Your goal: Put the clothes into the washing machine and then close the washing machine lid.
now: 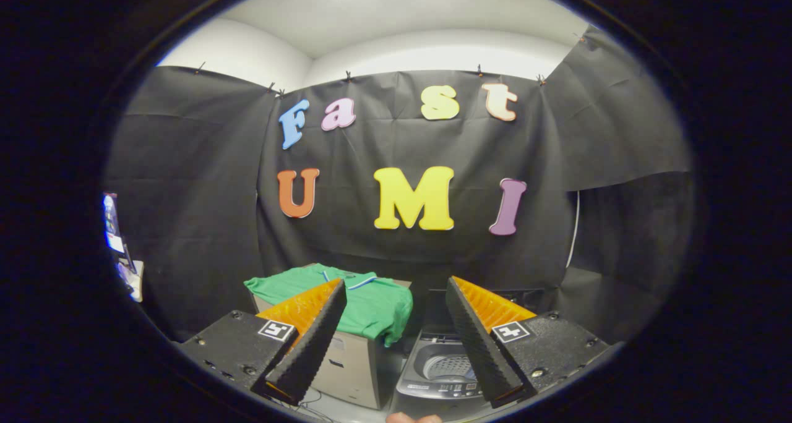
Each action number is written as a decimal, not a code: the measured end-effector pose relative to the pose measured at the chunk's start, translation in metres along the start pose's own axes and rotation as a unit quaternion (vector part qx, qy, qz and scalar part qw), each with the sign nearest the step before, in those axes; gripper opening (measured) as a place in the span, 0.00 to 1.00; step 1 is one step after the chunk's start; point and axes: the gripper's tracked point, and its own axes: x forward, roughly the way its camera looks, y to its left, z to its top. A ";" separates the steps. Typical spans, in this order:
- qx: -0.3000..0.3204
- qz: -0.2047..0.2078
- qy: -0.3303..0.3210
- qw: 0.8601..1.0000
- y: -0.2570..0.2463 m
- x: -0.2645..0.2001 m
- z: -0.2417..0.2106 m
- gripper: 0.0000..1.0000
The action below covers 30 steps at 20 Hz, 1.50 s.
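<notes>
While gripper (396, 342) hangs well back from work, fingers spread wide, holding nothing. One folded green polo shirt (365, 302) draped over one beige box (349, 361), likely staged for pickup. One small grey top-loading washing machine (442, 373) beside box, lid raised, drum exposed to receive shirt.
</notes>
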 end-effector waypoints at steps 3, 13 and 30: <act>-0.001 0.018 0.035 0.999 0.034 0.042 0.001 1.00; 0.011 0.050 0.238 0.970 0.150 0.203 -0.036 1.00; -0.039 -0.005 0.541 0.840 0.158 0.306 -0.144 0.95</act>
